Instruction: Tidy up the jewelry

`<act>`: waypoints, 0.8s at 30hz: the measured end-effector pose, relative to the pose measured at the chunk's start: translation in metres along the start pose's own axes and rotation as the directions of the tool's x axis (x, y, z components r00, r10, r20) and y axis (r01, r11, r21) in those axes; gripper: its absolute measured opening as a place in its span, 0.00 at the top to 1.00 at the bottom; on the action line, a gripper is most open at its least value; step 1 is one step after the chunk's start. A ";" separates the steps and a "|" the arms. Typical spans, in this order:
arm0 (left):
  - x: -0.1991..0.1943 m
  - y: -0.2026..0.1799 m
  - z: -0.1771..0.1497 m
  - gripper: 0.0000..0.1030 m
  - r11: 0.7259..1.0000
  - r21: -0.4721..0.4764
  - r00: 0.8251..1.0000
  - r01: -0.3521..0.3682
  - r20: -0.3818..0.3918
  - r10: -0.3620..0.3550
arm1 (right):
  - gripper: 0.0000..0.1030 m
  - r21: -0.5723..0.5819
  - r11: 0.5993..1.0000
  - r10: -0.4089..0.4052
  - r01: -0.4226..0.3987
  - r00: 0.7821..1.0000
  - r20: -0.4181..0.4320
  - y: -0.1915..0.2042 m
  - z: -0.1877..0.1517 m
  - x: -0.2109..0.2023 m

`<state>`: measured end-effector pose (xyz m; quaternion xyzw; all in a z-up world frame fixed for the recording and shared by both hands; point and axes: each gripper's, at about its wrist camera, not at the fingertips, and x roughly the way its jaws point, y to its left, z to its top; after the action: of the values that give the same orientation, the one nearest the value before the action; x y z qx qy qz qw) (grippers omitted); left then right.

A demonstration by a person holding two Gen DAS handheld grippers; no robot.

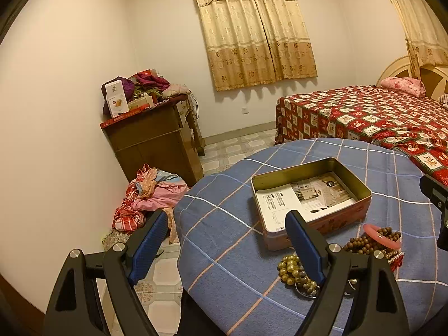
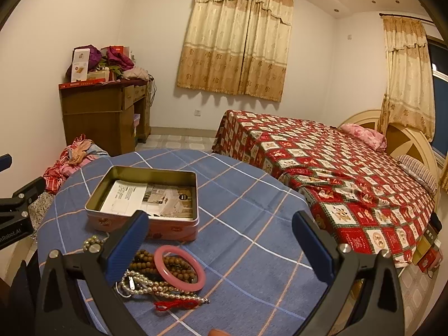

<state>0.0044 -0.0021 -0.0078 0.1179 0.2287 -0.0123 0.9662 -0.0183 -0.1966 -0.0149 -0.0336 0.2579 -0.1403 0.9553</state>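
An open metal tin (image 1: pixel 361 186) (image 2: pixel 193 187) with papers lying inside sits on a round table under a blue plaid cloth (image 1: pixel 224 240) (image 2: pixel 252 212). In front of the tin lies a pile of jewelry: a pink bangle (image 1: pixel 381 237) (image 2: pixel 162 263), brown wooden beads (image 1: pixel 361 245) (image 2: pixel 145 260), yellow-green beads (image 1: pixel 291 268) (image 2: pixel 93 241), a pearl string (image 2: pixel 156 287) and a red cord (image 2: pixel 176 304). My left gripper (image 1: pixel 226 235) is open and empty above the table's left edge. My right gripper (image 2: pixel 221 233) is open and empty above the table, its left finger over the pile.
A bed with a red patterned cover (image 1: pixel 364 117) (image 2: pixel 336 173) stands close behind the table at right. A wooden cabinet piled with clothes and boxes (image 1: pixel 151 134) (image 2: pixel 103 112) stands by the left wall. Clothes lie heaped on the tiled floor (image 1: pixel 148 196) (image 2: pixel 72 156).
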 end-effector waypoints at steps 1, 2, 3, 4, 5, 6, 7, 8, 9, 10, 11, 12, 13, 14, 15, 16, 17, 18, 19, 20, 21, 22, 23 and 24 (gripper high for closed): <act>0.000 0.001 0.000 0.17 1.000 -0.001 1.000 0.000 -0.001 0.000 | 0.00 0.001 1.000 0.001 -0.001 1.000 0.000 0.000 0.000 0.000; -0.001 0.002 0.001 0.17 1.000 -0.001 1.000 0.000 0.000 0.000 | 0.00 0.002 1.000 0.002 -0.002 1.000 -0.001 -0.001 0.001 0.001; -0.001 0.002 0.000 0.17 1.000 -0.001 1.000 -0.001 0.000 0.001 | 0.00 0.003 1.000 0.002 -0.002 1.000 -0.002 -0.002 0.000 0.001; 0.000 0.001 0.001 0.17 1.000 0.000 1.000 -0.001 -0.001 0.001 | 0.00 0.003 1.000 0.002 -0.002 1.000 -0.001 -0.002 0.000 0.001; 0.000 0.001 0.001 0.17 1.000 -0.001 1.000 -0.002 -0.001 0.002 | 0.00 0.003 1.000 0.001 -0.001 1.000 0.000 -0.002 0.000 0.000; 0.000 0.001 0.001 0.17 1.000 -0.003 1.000 -0.003 -0.002 0.003 | 0.00 0.003 1.000 0.003 -0.003 1.000 -0.001 -0.002 0.001 0.001; 0.001 0.001 0.001 0.17 1.000 -0.003 1.000 -0.003 -0.002 0.003 | 0.00 0.003 1.000 0.003 -0.003 1.000 -0.002 -0.002 0.001 0.001; 0.001 0.001 0.002 0.17 1.000 -0.003 1.000 -0.004 -0.001 0.004 | 0.00 0.003 1.000 0.003 -0.003 1.000 -0.002 -0.002 0.000 0.001; 0.001 0.001 0.001 0.17 1.000 -0.002 1.000 -0.005 -0.001 0.005 | 0.00 0.003 1.000 0.003 -0.003 1.000 -0.002 -0.002 0.000 0.000; 0.001 0.001 0.002 0.17 1.000 -0.003 1.000 -0.004 -0.001 0.004 | 0.00 0.003 1.000 0.003 -0.003 1.000 -0.002 -0.002 0.001 0.001; 0.001 0.001 0.002 0.17 1.000 -0.003 1.000 -0.004 -0.002 0.004 | 0.00 0.003 1.000 0.002 -0.002 1.000 -0.002 -0.002 0.001 0.001; 0.001 0.001 0.001 0.17 1.000 -0.002 1.000 -0.004 -0.002 0.004 | 0.00 0.002 1.000 0.002 -0.002 1.000 -0.001 -0.002 0.000 0.000; 0.001 0.001 0.001 0.17 1.000 -0.003 1.000 -0.005 -0.001 0.005 | 0.00 0.003 1.000 0.003 -0.003 1.000 -0.002 -0.002 0.001 0.001; 0.001 0.002 0.001 0.17 1.000 -0.002 1.000 -0.006 -0.001 0.006 | 0.00 0.003 1.000 0.004 -0.004 1.000 -0.003 -0.002 0.001 0.001; 0.001 0.001 0.001 0.17 1.000 -0.002 1.000 -0.005 -0.002 0.005 | 0.00 0.004 1.000 0.003 -0.003 1.000 -0.002 -0.002 0.001 0.001; 0.001 0.001 0.001 0.17 1.000 -0.003 1.000 -0.005 -0.002 0.005 | 0.00 0.004 1.000 0.002 -0.002 1.000 -0.002 -0.002 0.001 0.001; 0.001 0.001 0.001 0.17 1.000 -0.002 1.000 -0.005 -0.002 0.005 | 0.00 0.004 1.000 0.003 -0.003 1.000 -0.003 -0.002 0.002 0.001; 0.001 0.002 0.002 0.17 1.000 -0.002 1.000 -0.006 -0.001 0.006 | 0.00 0.004 1.000 0.003 -0.003 1.000 -0.003 -0.002 0.001 0.001; 0.001 0.001 0.001 0.17 1.000 -0.002 1.000 -0.005 -0.001 0.005 | 0.00 0.004 1.000 0.003 -0.003 1.000 -0.003 -0.002 0.001 0.001; 0.001 0.002 0.001 0.17 1.000 -0.001 1.000 -0.004 -0.002 0.004 | 0.00 0.004 1.000 0.002 -0.002 1.000 -0.003 -0.001 0.001 0.002; 0.001 0.001 0.001 0.17 1.000 -0.002 1.000 -0.005 -0.002 0.005 | 0.00 0.005 1.000 0.002 -0.002 1.000 -0.004 -0.001 0.001 0.001; 0.001 0.001 0.001 0.17 1.000 -0.001 1.000 -0.006 -0.001 0.006 | 0.00 0.006 1.000 0.003 -0.002 1.000 -0.003 -0.001 0.001 0.001; 0.001 0.001 0.001 0.17 1.000 -0.001 1.000 -0.006 -0.002 0.006 | 0.00 0.005 1.000 0.003 -0.003 1.000 -0.004 -0.001 0.001 0.002; 0.001 0.001 0.001 0.17 1.000 -0.001 1.000 -0.005 -0.003 0.005 | 0.00 0.004 1.000 0.004 -0.004 1.000 -0.004 0.000 0.001 0.002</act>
<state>0.0061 -0.0008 -0.0072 0.1180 0.2299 -0.0093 0.9660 -0.0169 -0.1974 -0.0152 -0.0308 0.2598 -0.1392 0.9551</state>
